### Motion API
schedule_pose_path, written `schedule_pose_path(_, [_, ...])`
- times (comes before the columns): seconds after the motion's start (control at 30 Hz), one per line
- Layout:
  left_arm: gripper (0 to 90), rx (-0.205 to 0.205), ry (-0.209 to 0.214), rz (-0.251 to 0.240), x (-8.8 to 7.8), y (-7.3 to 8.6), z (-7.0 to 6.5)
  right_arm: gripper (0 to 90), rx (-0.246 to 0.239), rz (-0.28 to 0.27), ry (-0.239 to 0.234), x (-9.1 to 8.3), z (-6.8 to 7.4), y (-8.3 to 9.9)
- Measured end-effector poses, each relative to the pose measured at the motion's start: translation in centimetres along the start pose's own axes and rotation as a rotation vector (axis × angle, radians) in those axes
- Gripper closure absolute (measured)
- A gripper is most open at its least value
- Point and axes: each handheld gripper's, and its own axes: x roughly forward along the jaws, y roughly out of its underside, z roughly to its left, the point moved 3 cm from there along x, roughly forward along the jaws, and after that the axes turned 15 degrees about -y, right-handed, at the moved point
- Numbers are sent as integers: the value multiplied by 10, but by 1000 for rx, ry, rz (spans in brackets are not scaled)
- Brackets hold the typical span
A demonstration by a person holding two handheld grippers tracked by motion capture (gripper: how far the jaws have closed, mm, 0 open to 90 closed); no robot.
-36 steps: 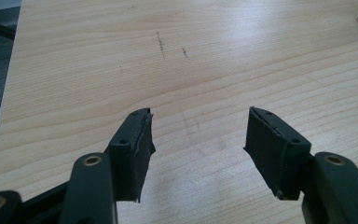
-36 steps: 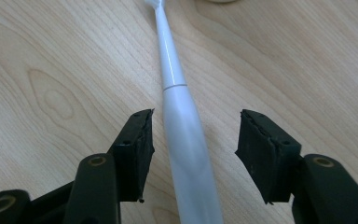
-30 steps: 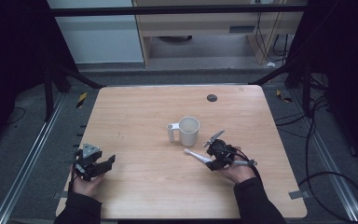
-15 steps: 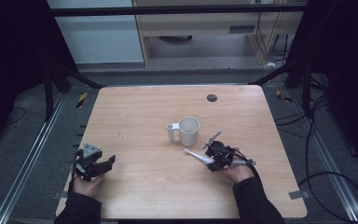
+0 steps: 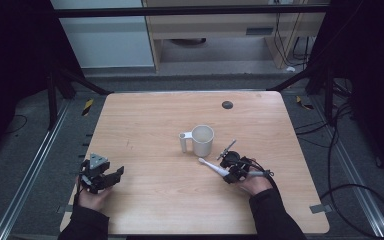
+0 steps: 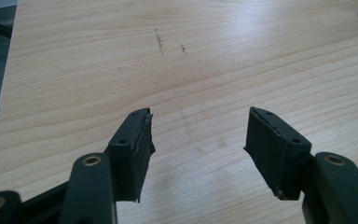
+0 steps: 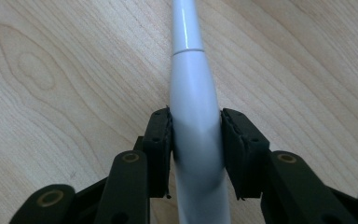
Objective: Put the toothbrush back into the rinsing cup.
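1. We closed the right gripper [image 7: 196,154] on the toothbrush [image 7: 193,107], its pads at the thick handle.
2. It looked light, stiff and slippery, lying on the table [image 5: 155,125] between the jaws.
3. The left gripper [image 6: 198,140] stood half open, empty.

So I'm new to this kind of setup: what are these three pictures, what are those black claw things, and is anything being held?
A person sits at a wooden table with a hand-held two-jaw gripper in each hand; there is no robot arm. The high view looks down from above. The other two come from cameras riding on the grippers, looking along their black jaws.

On the table stand a white mug and, near the far edge, a small dark round disc.

The right gripper has just been closing its jaws, and its pads now press both sides of a white electric toothbrush handle, which lies on the table beside the mug. The left gripper has open jaws with only bare wood between them.
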Motion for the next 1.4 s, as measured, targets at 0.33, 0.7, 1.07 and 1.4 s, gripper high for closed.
schedule_pose_path(0.33, [398, -1, 1, 3, 1, 0, 0, 667, 3, 29, -20, -1, 1, -1])
schedule_pose_path(0.7, [399, -1, 1, 5, 1, 0, 0, 669, -4, -39, -68, -22, 12, 5])
schedule_pose_path(1.07, [398, -1, 1, 7, 1, 0, -1, 670, -6, -236, -59, -56, 18, 17])
schedule_pose_path(1.4, [399, -6, 2, 5, 1, 0, -1, 669, -22, -468, -67, -86, 28, 14])
